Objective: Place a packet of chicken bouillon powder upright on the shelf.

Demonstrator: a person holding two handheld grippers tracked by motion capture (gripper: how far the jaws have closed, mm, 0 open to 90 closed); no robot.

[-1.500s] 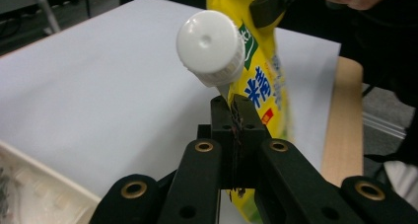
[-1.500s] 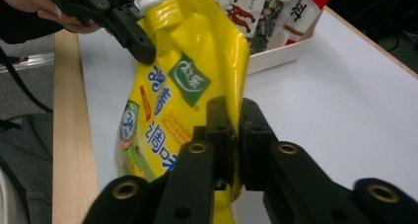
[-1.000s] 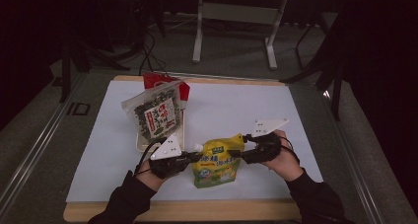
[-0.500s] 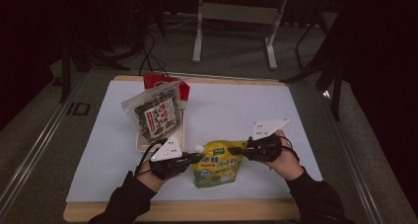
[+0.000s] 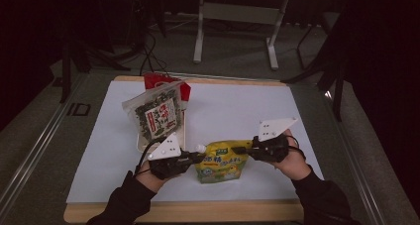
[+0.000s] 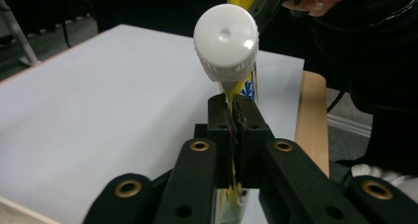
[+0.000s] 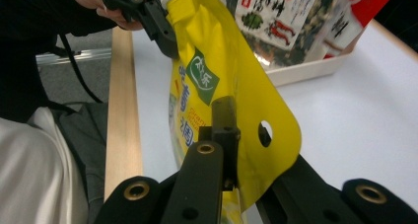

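Note:
A yellow spouted pouch (image 5: 220,163) with a white screw cap (image 6: 226,40) hangs between both grippers, just above the white mat near the front edge. My left gripper (image 5: 195,155) is shut on the pouch's neck right below the cap, and its jaws (image 6: 232,116) pinch the yellow film. My right gripper (image 5: 242,149) is shut on the opposite end of the pouch (image 7: 222,61), beside its round hang hole (image 7: 265,133). In the right gripper view the left gripper (image 7: 148,12) grips the far end by the spout.
A white tray (image 5: 143,144) behind the left hand holds an upright clear bag of dark seaweed snacks (image 5: 156,113) and a red packet (image 5: 166,81). The white mat lies on a wooden board (image 5: 188,211). A metal stand (image 5: 233,17) is on the floor beyond.
The right gripper has closed on the pouch's right end and raised it a little off the mat. The left hand has stayed in place, holding the spout end.

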